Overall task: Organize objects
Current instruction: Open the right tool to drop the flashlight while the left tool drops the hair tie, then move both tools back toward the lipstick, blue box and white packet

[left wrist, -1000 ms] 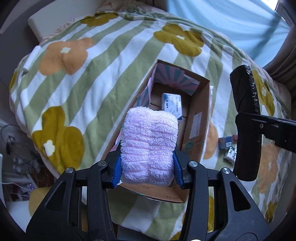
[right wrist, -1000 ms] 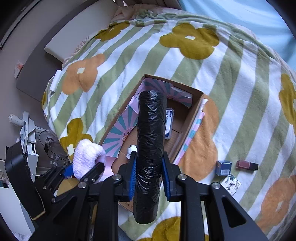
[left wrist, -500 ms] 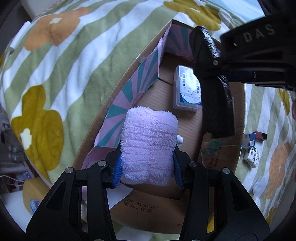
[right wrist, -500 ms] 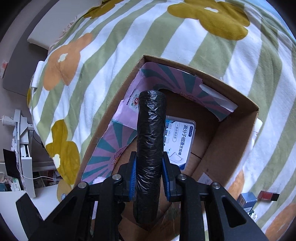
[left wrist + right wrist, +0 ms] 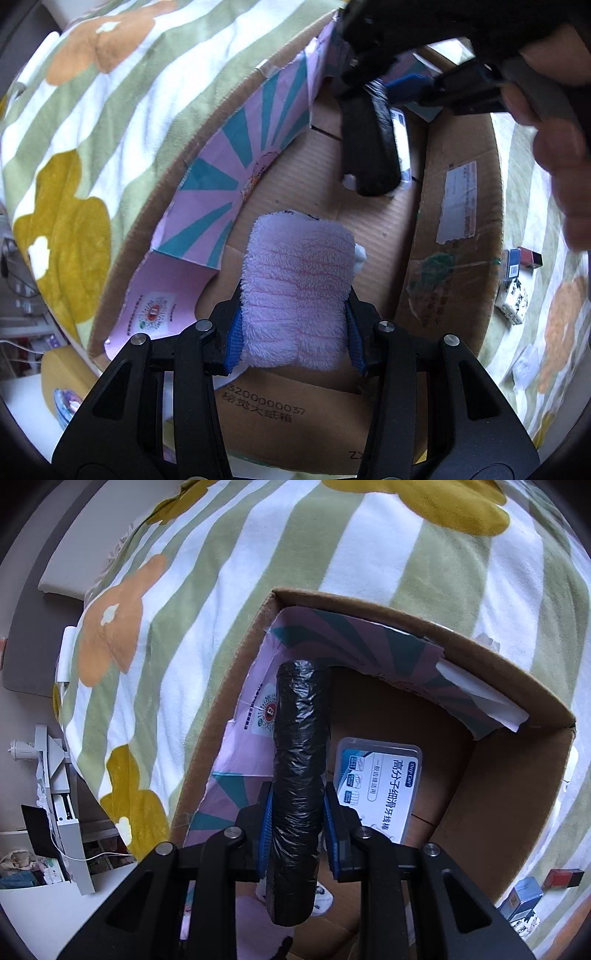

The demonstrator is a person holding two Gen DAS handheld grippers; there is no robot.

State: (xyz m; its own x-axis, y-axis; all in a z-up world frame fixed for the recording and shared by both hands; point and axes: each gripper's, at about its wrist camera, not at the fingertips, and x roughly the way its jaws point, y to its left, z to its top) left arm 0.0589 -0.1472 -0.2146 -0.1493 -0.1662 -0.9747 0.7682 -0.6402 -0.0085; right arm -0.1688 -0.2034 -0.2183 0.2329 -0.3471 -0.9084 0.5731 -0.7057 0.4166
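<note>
The left tongs point(image 5: 295, 334) are clamped on a rolled pink fleece towel point(image 5: 299, 291), their blue pads pressed into its sides low on the roll. It looks light and soft: the pile gives under the pads, so it probably bears a firm squeeze and a short drop without harm. A hold across the middle of the roll, as here, should keep it from unrolling.

The right tongs point(image 5: 298, 836) are closed on a roll of black plastic bags point(image 5: 298, 775), gripped around its lower half. The film is crinkled and glossy, likely slippery, and the roll seems fairly stiff and light, so a grip near the middle is the safer one.

Both rolls hang inside an open cardboard box point(image 5: 458, 229), just above its floor. Ahead and to the right of the right tongs a flat plastic floss-pick case point(image 5: 376, 786) lies on the box bottom; a pink and teal paper liner point(image 5: 236, 155) lines the wall ahead and to the left of the left tongs.

The box sits on a bed under a striped flower-print blanket point(image 5: 229, 590), soft and yielding ground. A few small boxes point(image 5: 515, 280) lie on it to the right of the left tongs.
</note>
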